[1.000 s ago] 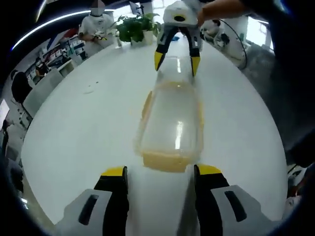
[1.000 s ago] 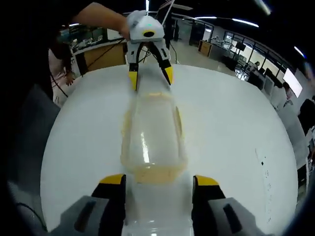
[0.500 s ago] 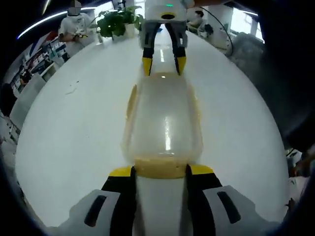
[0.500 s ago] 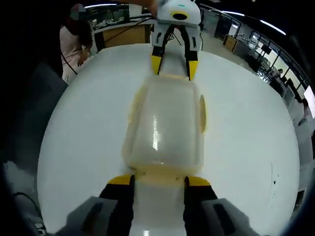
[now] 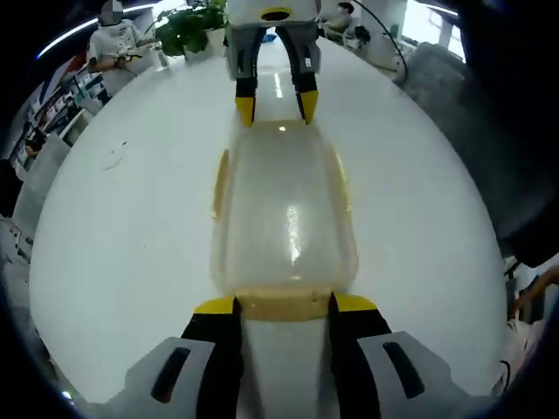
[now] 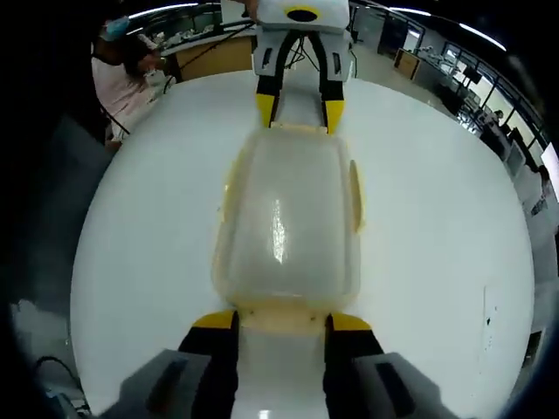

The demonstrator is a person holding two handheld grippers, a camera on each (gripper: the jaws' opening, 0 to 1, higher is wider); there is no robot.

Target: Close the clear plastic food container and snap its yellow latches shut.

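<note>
White worktop point(image 5: 113, 227) carries clear container point(image 5: 284, 223), lid on; L tool point(image 5: 272, 305) & R tool point(image 6: 272, 321), both spread astride end latches point(image 5: 284, 305), should press evenly w/o skidding it.

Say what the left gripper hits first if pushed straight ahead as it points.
The yellow end latch of the clear container, already between the left gripper fingers; contact looks likely, but depth is unclear.

We see the clear container point(image 6: 286, 218) lid-on, lying on the white table point(image 6: 437, 227). Right gripper point(image 6: 280, 321) yellow tips straddle the near end latch point(image 6: 281, 319); left gripper point(image 6: 299, 112) tips bracket the far end. Side latch point(image 6: 356, 194) sits flared outward.
</note>
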